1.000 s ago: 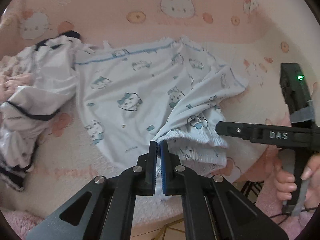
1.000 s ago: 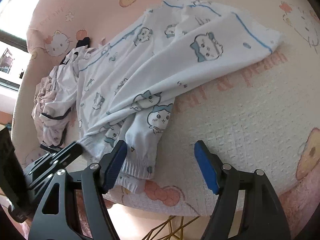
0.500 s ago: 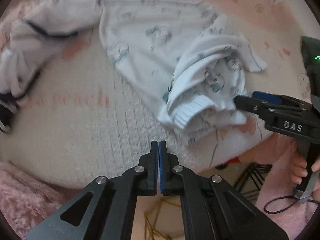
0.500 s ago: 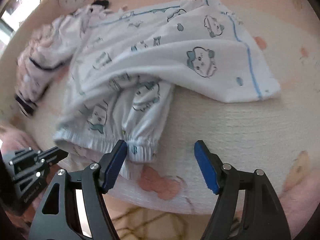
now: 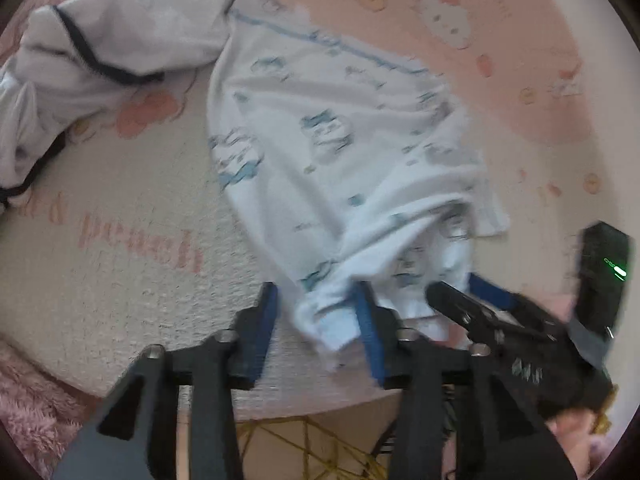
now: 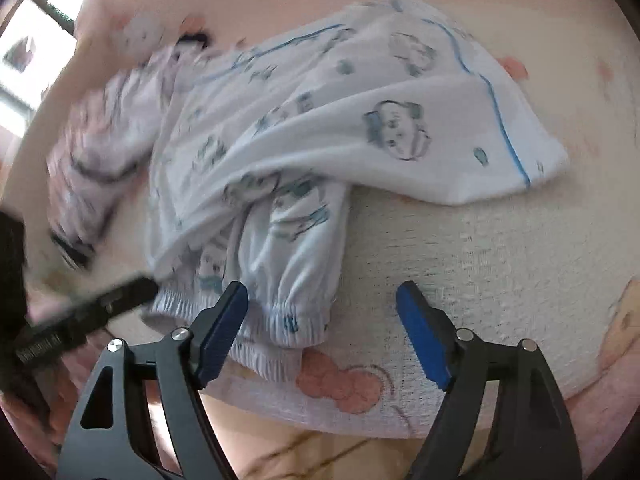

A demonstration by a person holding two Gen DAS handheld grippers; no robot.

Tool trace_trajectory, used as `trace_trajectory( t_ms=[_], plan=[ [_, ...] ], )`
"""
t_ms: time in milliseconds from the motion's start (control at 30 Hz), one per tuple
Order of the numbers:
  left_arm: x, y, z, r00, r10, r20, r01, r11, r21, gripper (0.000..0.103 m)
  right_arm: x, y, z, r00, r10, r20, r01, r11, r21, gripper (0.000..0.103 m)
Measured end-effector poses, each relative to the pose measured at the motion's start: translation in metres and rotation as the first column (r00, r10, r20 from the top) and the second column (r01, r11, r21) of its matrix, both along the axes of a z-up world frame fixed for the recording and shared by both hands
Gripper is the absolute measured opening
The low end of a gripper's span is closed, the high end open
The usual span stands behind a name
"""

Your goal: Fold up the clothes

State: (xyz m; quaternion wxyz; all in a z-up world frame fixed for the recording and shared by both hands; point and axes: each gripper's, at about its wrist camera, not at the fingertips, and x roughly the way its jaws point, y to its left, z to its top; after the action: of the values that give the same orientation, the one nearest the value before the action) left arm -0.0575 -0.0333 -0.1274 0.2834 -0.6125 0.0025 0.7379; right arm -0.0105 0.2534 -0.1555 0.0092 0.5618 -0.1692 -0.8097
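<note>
Pyjama trousers (image 5: 344, 152): white with blue cartoon print, lying crumpled on the tabletop (image 5: 120, 280), cuffs at the near edge.
Left tongs (image 5: 316, 316): jaws have just been opening; a cuff lies between them, pads not pressing it.
Right tongs (image 6: 324, 320): spread wide and have just widened further, poised over the other elastic cuff, nothing gripped.
Other garment (image 5: 100, 48): white with dark trim, heaped just beside the trousers at the far left.
Tabletop cover: pink and cream, cartoon-cat print.
</note>
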Motion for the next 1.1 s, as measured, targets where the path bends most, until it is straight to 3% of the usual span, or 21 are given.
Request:
trace_trajectory(
  t_ms=[100,200,300,400,467,533,600,667,700,733,800,867,967,1033,1100],
  plan=[
    [0.005,-0.004,-0.004,1.0,-0.01,-0.002,0.01,1.0,-0.024,0.044,0.001,-0.015,-0.002,0.997,0.072,0.007,-0.072,0.99,0.119,0.077],
    [0.007,-0.015,0.0,1.0,0.017,-0.003,-0.017,0.999,-0.028,0.044,0.002,-0.004,-0.001,0.999,0.048,0.022,-0.05,0.996,0.08,0.071],
    [0.007,-0.03,0.003,0.997,0.058,0.048,-0.063,0.993,0.102,0.043,0.006,0.01,0.002,1.0,-0.003,0.02,0.003,1.0,0.001,0.07],
    [0.004,-0.039,0.01,0.99,0.081,0.112,-0.11,0.954,0.28,0.042,0.004,0.028,0.001,0.997,-0.075,0.006,0.075,0.982,-0.171,0.07],
    [-0.001,-0.037,0.016,0.991,0.083,0.109,-0.114,0.937,0.329,0.042,0.005,0.042,-0.002,0.99,-0.139,0.011,0.137,0.953,-0.27,0.07],
    [-0.003,-0.031,0.015,0.992,0.073,0.099,-0.101,0.945,0.31,0.042,0.007,0.05,-0.008,0.983,-0.181,0.033,0.182,0.924,-0.336,0.07],
    [-0.004,-0.027,0.012,0.993,0.063,0.1,-0.089,0.954,0.286,0.042,0.006,0.051,-0.009,0.983,-0.179,0.037,0.181,0.923,-0.341,0.069],
    [-0.002,-0.027,0.005,0.991,0.067,0.12,-0.097,0.957,0.273,0.042,0.005,0.045,-0.006,0.989,-0.148,0.027,0.15,0.948,-0.28,0.063],
    [0.0,-0.028,0.003,0.989,0.069,0.127,-0.101,0.958,0.268,0.042,0.004,0.041,-0.005,0.991,-0.133,0.023,0.135,0.961,-0.243,0.052],
    [-0.001,-0.027,0.0,0.99,0.077,0.119,-0.104,0.965,0.241,0.042,0.005,0.038,-0.003,0.993,-0.121,0.015,0.122,0.972,-0.203,0.047],
    [-0.003,-0.024,-0.005,0.991,0.093,0.1,-0.11,0.977,0.184,0.042,0.006,0.032,0.0,0.995,-0.098,0.005,0.098,0.985,-0.143,0.047],
    [0.0,-0.026,-0.004,0.99,0.133,0.046,-0.136,0.988,0.07,0.042,0.007,0.028,0.002,0.997,-0.077,0.001,0.077,0.991,-0.106,0.047],
    [0.004,-0.022,-0.006,0.993,0.107,0.052,-0.111,0.991,0.072,0.044,0.005,0.02,0.002,0.999,-0.052,-0.006,0.051,0.996,-0.075,0.051],
    [0.006,-0.02,-0.008,0.994,0.09,0.057,-0.094,0.993,0.074,0.044,0.002,0.015,-0.001,0.999,-0.042,-0.021,0.04,0.996,-0.086,0.075],
    [0.009,-0.013,-0.008,0.997,0.071,0.041,-0.074,0.995,0.068,0.044,-0.004,0.003,-0.002,0.999,-0.031,-0.036,0.029,0.998,-0.058,0.08]
  ],
)
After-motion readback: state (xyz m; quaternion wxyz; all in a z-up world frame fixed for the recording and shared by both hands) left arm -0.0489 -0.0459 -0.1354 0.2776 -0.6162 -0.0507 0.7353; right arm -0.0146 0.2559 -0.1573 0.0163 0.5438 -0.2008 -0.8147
